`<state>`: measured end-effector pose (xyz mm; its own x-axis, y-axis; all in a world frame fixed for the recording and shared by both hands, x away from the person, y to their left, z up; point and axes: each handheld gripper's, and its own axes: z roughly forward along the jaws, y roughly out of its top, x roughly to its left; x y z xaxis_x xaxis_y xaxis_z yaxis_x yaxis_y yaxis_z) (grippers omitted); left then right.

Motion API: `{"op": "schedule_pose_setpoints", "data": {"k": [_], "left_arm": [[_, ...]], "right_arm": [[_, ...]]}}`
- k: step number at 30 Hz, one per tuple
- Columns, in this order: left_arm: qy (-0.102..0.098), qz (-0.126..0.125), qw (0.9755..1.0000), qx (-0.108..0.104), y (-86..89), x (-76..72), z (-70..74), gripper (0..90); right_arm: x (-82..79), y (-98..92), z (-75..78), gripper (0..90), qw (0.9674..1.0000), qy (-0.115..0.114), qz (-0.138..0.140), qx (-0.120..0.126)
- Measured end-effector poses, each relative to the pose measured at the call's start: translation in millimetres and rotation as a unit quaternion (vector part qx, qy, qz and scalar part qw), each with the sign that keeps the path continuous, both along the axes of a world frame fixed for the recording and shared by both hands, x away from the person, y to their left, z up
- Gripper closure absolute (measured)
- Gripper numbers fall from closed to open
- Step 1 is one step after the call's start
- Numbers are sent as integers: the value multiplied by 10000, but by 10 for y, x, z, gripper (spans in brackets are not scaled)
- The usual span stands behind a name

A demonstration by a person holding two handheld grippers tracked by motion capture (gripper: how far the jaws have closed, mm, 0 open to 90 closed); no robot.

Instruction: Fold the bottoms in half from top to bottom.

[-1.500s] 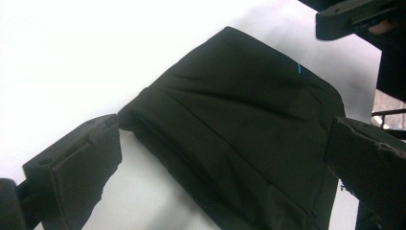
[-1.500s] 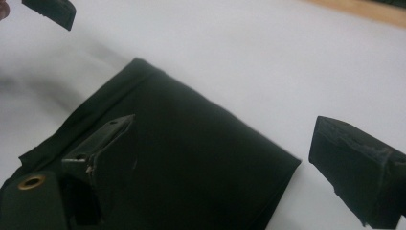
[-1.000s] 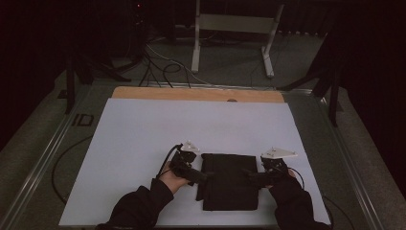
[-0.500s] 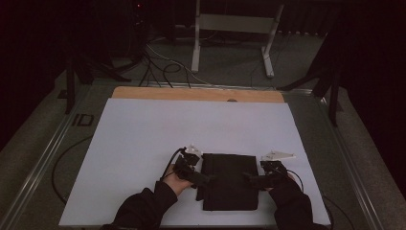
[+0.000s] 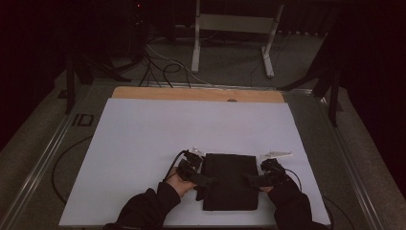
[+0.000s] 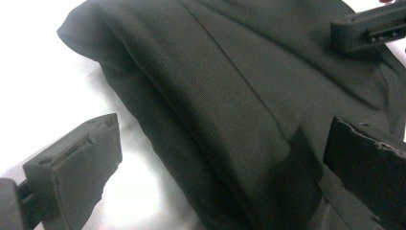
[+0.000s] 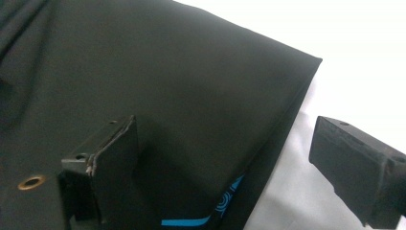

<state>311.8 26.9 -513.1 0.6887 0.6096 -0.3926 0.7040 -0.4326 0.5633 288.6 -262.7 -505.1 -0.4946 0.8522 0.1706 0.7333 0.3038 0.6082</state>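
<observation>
White table (image 5: 143,143), folded black garment (image 5: 229,182) between both tools.

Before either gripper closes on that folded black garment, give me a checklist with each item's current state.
1. Left gripper open: ok, jaws spread.
2. Right gripper open: ok, jaws spread.
3. Each gripper straddles an edge of the black garment: ok, one jaw over fabric, the other over the white table surface.
4. Garment folded flat: ok, roughly rectangular.
5. Both grippers at opposite sides: ok in the high view.
6. Jaws low enough to catch every layer: cannot tell.
</observation>
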Motion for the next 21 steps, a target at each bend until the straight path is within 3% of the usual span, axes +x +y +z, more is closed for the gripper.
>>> {"op": "schedule_pose_setpoints", "data": {"k": [2, 8, 9, 11, 14, 15, 17, 20, 21], "left_arm": [[17, 19, 10000, 7, -2, 0, 5, 0], [-40, 167, 9999, -14, -22, -26, 0, 111], [-58, 191, 9998, -11, -26, -32, 0, 164], [-77, 258, 9996, 8, -30, -40, -1, 176], [-77, 322, 9994, -36, -18, -44, -9, 348], [-80, 359, 9993, -25, -9, -42, -11, 348], [-11, 364, 9993, -82, -3, -30, -17, 452], [-36, 358, 9993, -55, -34, -38, -21, 482], [-57, 301, 9995, -5, -47, -37, -20, 509]], "right_arm": [[5, -3, -8, 100, 10000, 47, 3, -18], [4, 28, -46, 155, 9997, 187, 28, -158], [-5, 35, -41, 221, 9997, 164, 22, -200], [-14, 42, -40, 249, 9997, 150, 41, -174], [-38, 68, -39, 305, 9996, 82, 112, -263], [-50, 82, -37, 356, 9994, 51, 188, -278], [-62, 101, -26, 441, 9992, 84, 291, -258], [-68, 114, -26, 476, 9991, 86, 335, -236], [-74, 128, -22, 527, 9989, 105, 405, -208]]}}
